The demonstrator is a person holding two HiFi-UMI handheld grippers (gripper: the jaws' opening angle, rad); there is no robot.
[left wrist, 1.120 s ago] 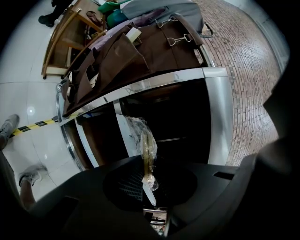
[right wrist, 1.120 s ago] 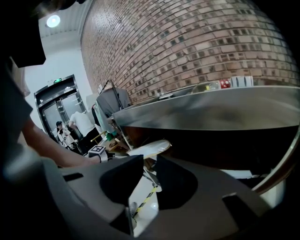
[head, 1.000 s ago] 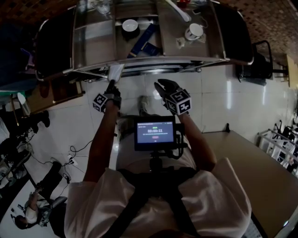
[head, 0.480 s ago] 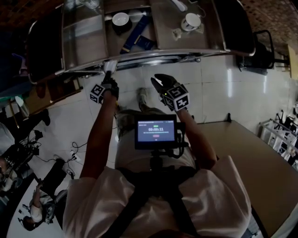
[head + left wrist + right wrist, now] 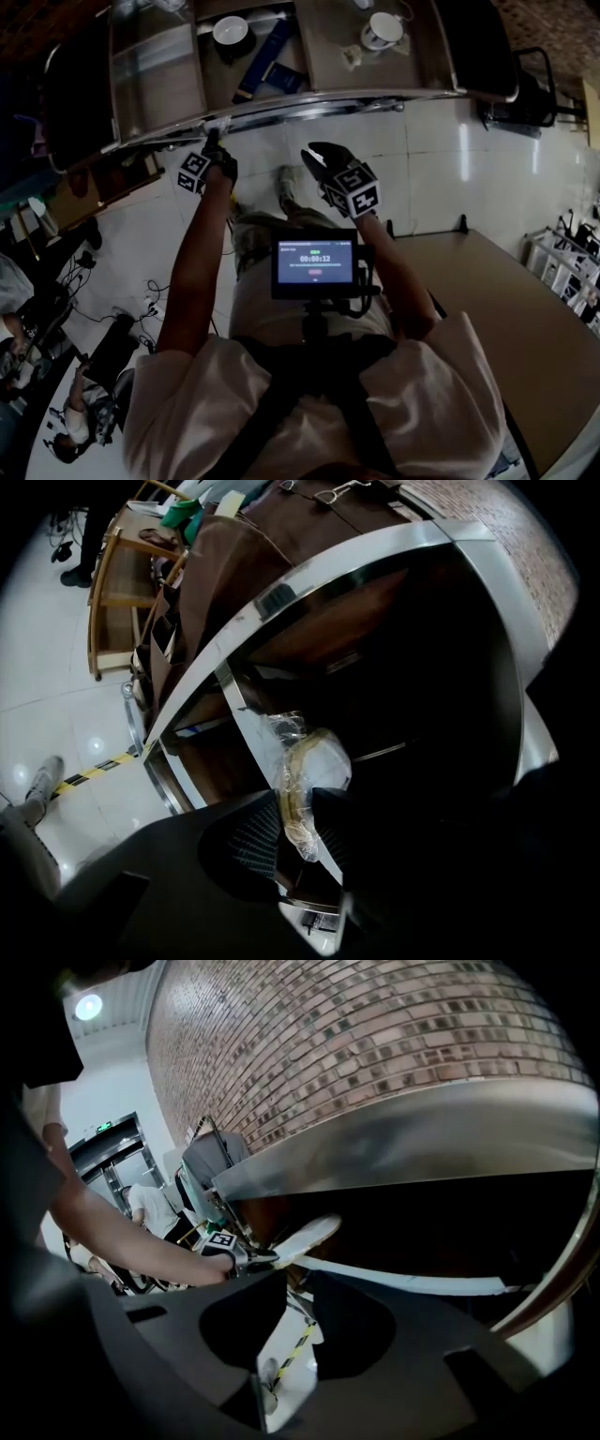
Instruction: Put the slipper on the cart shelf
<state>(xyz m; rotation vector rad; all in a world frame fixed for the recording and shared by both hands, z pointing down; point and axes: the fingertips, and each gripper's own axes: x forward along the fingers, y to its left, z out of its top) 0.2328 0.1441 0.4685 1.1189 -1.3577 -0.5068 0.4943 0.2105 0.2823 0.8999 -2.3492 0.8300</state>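
Observation:
A pale slipper [image 5: 314, 766] wrapped in clear plastic lies between the pads of my left gripper [image 5: 295, 808], whose jaws are opening while both pads still touch it. The slipper's toe reaches over the white rim [image 5: 248, 728] of the cart's lower shelf. From the right gripper view the slipper [image 5: 305, 1237] sticks out of the left gripper [image 5: 258, 1258] into the dark shelf opening above the shelf rim [image 5: 403, 1282]. In the head view the left gripper [image 5: 214, 145] is at the cart's edge [image 5: 375, 94]. My right gripper [image 5: 319, 155] hangs beside it, open and empty [image 5: 291, 1288].
The cart top carries a bowl [image 5: 230, 31], a cup [image 5: 382, 31] and a blue box [image 5: 262, 61]. A wooden table [image 5: 525, 319] stands at the right, a black chair [image 5: 534, 94] beyond it. People [image 5: 84, 422] and cables are on the floor at left.
Both grippers have moved forward toward the cart. The left one has carried the slipper under the cart's top edge, so less of it shows from above.

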